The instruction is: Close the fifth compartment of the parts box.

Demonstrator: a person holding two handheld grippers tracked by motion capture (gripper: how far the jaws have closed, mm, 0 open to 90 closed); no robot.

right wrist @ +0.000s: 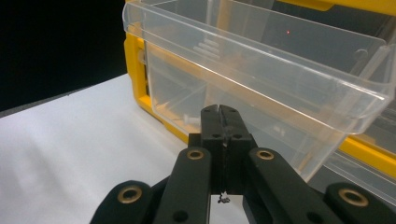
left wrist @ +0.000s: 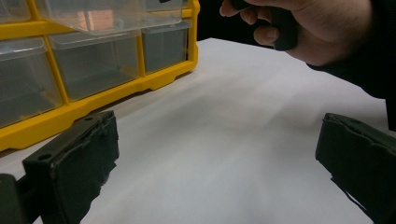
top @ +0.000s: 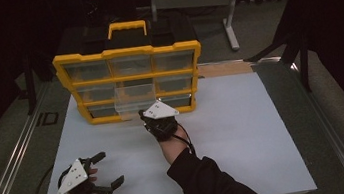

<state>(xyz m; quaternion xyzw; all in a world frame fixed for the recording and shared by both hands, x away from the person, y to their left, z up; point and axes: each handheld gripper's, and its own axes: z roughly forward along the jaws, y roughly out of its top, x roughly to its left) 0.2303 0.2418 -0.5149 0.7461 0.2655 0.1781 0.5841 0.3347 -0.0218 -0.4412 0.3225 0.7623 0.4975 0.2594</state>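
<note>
Drawer [top: 135, 102] juts toward the person; right tongs [top: 143, 115] pinch its front wall; left tongs [top: 105, 170] wide.

Yellow cabinet [top: 126, 52] — clear drawer [top: 134, 101], white mat [top: 235, 134] — black grippers, seemingly

Drawer [top: 134, 102] juts from organizer [top: 129, 77] on table [top: 246, 137].

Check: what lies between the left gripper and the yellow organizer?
Only bare white board lies between the left gripper and the organizer, per the high view.
</note>
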